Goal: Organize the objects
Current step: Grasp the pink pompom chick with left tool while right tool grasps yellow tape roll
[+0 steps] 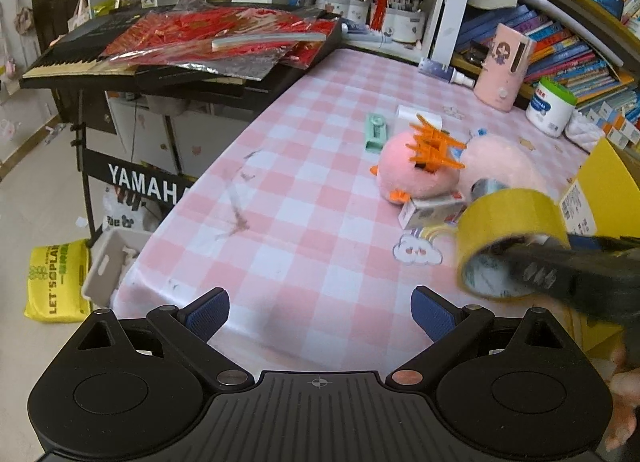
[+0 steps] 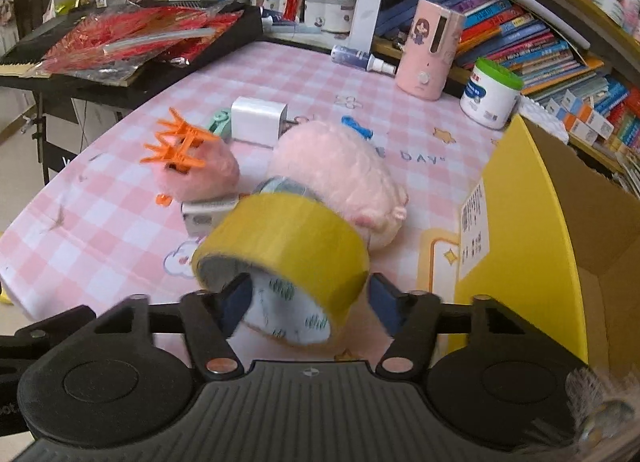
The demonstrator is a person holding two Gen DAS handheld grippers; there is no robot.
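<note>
Yellow tape roll [image 2: 286, 246] sits lifted off the pink checked tabletop [image 2: 120, 198], pinched by the right claw [image 2: 308, 304]: one finger [image 2: 236, 302] reaches inside the core at 9 o'clock, the other presses the outer band at 3 o'clock. The roll's open axis tilts toward the camera. An open yellow cardboard box [image 2: 532, 230] stands just beside it at 3 o'clock, probably where it should go. The left claw [image 1: 320, 316] hangs spread and empty over bare cloth, with the roll [image 1: 508, 240] at its 2 o'clock, so the right hand is nearer.
</note>
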